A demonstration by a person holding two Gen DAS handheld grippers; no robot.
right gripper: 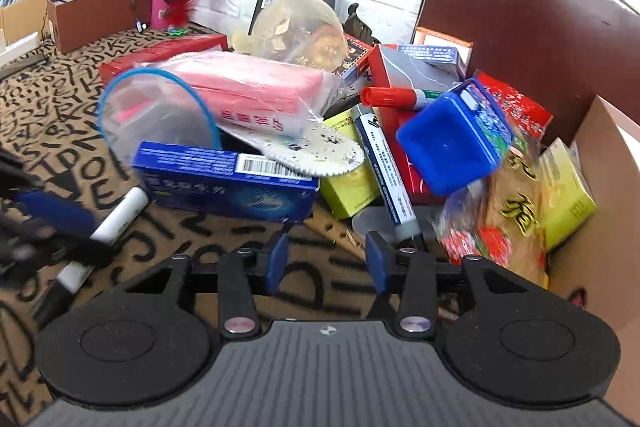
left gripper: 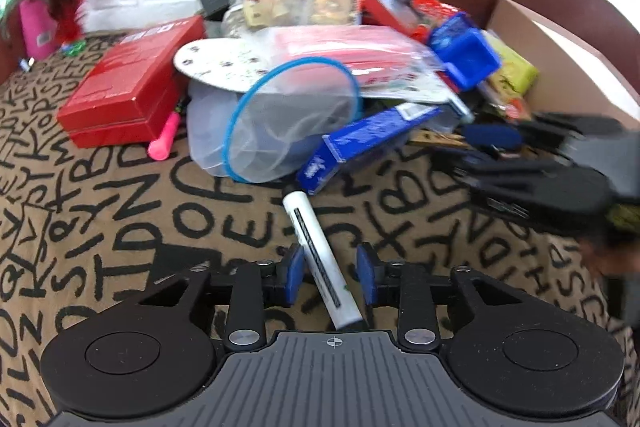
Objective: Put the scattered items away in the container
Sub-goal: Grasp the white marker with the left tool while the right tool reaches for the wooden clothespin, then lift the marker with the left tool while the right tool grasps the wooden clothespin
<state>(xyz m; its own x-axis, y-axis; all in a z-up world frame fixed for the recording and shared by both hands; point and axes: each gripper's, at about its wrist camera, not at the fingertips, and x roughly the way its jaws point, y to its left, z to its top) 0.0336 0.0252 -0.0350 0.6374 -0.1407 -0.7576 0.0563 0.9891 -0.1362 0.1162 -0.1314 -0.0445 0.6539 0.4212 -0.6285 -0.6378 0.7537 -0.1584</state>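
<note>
Left wrist view: your left gripper [left gripper: 330,277] tilts down over the letter-printed tablecloth [left gripper: 100,195]. Its blue pads [left gripper: 294,273] stand apart on either side of a white marker [left gripper: 320,259]; the left pad is right against the barrel, while a gap shows at the right pad, so the marker is not clamped. The marker lies on the cloth, its far end towards the pile and its near end passing under the gripper body. A black strip of print runs along its barrel, too small to read. Beyond it lie a blue carton [left gripper: 360,143], a blue-rimmed clear lid [left gripper: 294,119] and a red box [left gripper: 128,83]. Your right gripper [left gripper: 560,163] shows blurred at the right edge, in front of the cardboard box [left gripper: 560,67].

Right wrist view: your right gripper [right gripper: 326,259] points down at the near edge of the pile, fingers apart with only cloth between them. A blue-and-white marker [right gripper: 386,175] leans just beside its right finger, not between the pads. The blue carton [right gripper: 224,183] carries a barcode and Chinese print I cannot read. A blue tub [right gripper: 452,143] sits tipped over the cardboard box [right gripper: 600,207], with a red-capped marker [right gripper: 400,95] behind it. A packet [right gripper: 516,211] in the box shows large black Chinese characters. The white marker [right gripper: 120,215] lies at the left, beneath your blurred left gripper [right gripper: 40,223].
</note>
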